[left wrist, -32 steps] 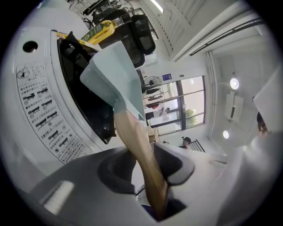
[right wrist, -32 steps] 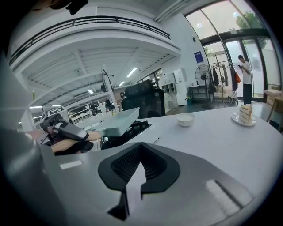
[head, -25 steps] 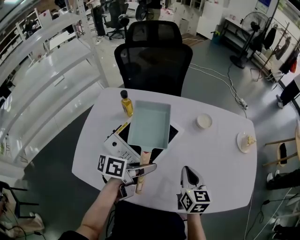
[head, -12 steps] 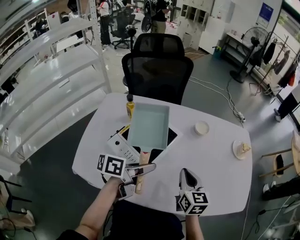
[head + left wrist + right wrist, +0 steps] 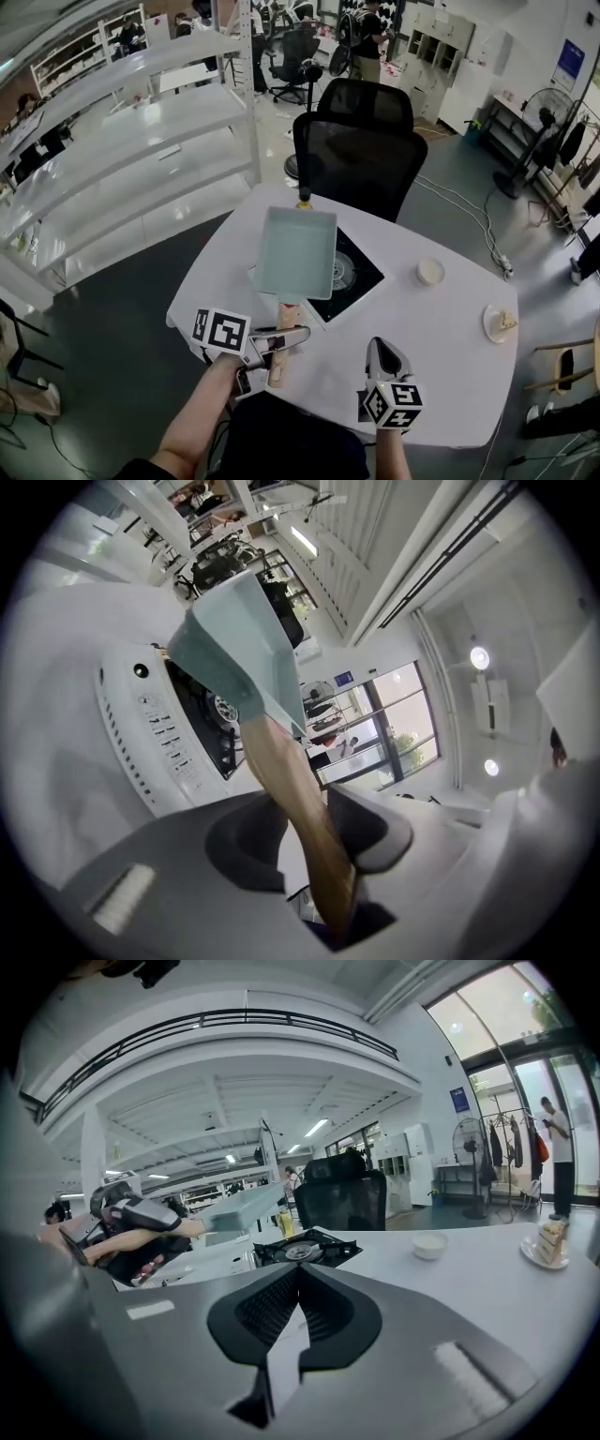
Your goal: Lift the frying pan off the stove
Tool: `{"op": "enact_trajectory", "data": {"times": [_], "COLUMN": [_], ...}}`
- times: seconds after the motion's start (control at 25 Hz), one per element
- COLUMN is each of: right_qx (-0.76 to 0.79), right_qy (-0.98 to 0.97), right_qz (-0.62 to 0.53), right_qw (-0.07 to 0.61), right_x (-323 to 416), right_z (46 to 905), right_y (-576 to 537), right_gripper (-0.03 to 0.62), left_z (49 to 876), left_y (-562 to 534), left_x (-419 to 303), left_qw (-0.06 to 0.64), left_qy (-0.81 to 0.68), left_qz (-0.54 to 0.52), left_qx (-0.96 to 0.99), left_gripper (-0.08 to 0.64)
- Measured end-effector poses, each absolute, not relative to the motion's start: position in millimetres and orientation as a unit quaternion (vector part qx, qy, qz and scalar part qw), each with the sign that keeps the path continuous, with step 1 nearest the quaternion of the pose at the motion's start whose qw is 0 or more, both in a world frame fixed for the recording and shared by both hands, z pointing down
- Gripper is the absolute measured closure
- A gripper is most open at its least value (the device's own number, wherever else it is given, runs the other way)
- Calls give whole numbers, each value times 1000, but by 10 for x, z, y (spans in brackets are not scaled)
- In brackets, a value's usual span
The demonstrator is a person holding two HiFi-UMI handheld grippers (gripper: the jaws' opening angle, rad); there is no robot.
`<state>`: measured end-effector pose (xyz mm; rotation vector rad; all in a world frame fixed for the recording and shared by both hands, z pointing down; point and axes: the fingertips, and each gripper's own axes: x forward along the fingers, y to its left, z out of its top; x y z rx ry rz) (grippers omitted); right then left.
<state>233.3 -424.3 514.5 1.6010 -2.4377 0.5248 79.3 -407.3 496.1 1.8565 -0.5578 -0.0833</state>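
Clearly aloft, frying pan [image 5: 295,251] long axis running away, handle [image 5: 288,315] nearest, clamped in left claw [image 5: 286,339], right claw [image 5: 377,345] closed, empty.

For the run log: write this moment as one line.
frying pan: in the air, clear of stove | left tool: shut on its handle | right tool: shut, empty
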Motion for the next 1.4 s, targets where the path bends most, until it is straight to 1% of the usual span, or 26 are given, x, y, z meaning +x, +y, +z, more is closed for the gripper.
{"op": "enact_trajectory", "data": {"times": [0.6, 0.72, 0.92, 1.4], "right_qx": [464, 456, 454, 447], "right_qy": [-864, -869, -871, -879], "right_qz": [167, 164, 156, 136], "right_qw": [100, 101, 107, 97], "right_x": [1687, 1587, 1518, 1368], "right_z": [5056, 5023, 5054, 4959], "right_y": [-4188, -4158, -4166, -4291], "right_gripper": [588, 588, 588, 588], "left_z": [4966, 5006, 5095, 5172], "left_y": [-3605, -3485, -3352, -3087], "left_x": [-56, -189, -327, -463], "left_qw": [563, 573, 572, 568], "left_qy": [-334, -346, -357, -363], "left_qz": [-102, -115, -123, -141], "left_qx": [749, 734, 728, 725], "left_gripper": [367, 367, 367, 365]}}
